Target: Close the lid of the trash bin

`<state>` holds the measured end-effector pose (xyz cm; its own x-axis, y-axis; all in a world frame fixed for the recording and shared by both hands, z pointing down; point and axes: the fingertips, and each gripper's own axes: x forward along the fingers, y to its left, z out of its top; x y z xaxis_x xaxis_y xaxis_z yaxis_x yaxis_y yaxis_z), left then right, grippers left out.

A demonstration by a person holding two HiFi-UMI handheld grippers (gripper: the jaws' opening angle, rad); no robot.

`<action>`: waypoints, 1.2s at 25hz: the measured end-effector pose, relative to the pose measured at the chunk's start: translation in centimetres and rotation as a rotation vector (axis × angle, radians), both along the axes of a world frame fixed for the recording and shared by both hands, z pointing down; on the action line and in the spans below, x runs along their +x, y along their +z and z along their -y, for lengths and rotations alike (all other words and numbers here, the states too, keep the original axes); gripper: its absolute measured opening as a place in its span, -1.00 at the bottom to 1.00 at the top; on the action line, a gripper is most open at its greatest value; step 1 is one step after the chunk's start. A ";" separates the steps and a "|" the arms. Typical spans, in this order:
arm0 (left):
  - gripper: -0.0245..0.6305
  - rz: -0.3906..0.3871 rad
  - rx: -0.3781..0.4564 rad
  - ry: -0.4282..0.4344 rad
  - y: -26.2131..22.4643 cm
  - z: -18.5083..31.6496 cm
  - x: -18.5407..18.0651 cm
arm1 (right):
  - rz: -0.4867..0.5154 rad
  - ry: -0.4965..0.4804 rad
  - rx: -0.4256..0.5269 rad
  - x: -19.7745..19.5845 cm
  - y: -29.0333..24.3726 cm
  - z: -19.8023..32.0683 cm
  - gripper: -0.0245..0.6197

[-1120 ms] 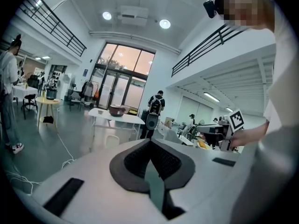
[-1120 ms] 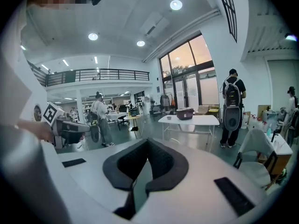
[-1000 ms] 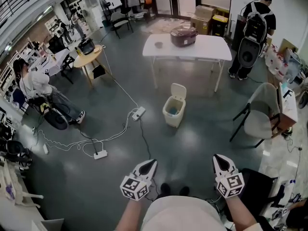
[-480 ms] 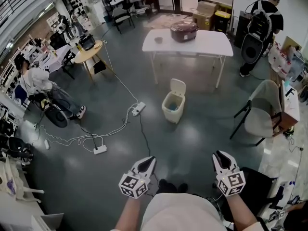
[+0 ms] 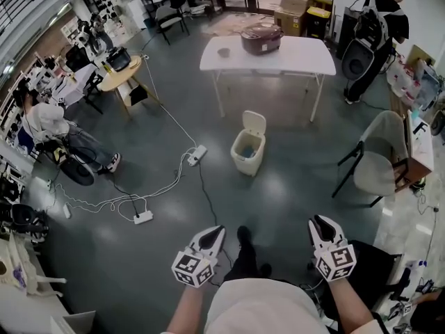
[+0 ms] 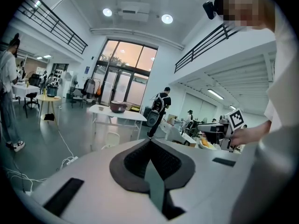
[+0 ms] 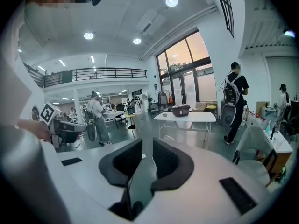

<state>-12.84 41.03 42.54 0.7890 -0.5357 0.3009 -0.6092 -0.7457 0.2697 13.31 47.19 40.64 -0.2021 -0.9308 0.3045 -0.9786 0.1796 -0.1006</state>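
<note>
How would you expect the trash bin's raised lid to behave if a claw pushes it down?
The lid stands upright at the far rim of the bin, so it probably swings down easily. The bin looks small and light, so it may slide or tip on the smooth floor.

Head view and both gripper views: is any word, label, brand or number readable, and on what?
No text can be read in any view.
Marker cubes: black-and-white square patterns, no letters.
Blue wall sign: too small to read.
Cardboard boxes: any print is too small to read.
Trash bin: no print visible.
</note>
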 end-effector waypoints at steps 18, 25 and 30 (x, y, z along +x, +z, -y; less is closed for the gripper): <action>-0.89 0.069 -0.012 0.119 2.5 20.7 0.8 | -0.028 0.039 -0.070 -0.8 1.7 20.7 -0.66; -0.89 0.043 -0.023 0.127 2.5 26.8 1.0 | -0.043 0.047 -0.068 -1.3 1.3 26.4 -0.66; -0.89 0.022 -0.042 0.104 2.6 29.6 1.1 | -0.045 0.041 -0.086 -0.9 1.7 29.1 -0.66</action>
<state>-11.77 11.44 45.12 0.8322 -0.4383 0.3395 -0.5357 -0.7934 0.2890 12.43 18.07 42.33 -0.1485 -0.9082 0.3912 -0.9888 0.1318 -0.0694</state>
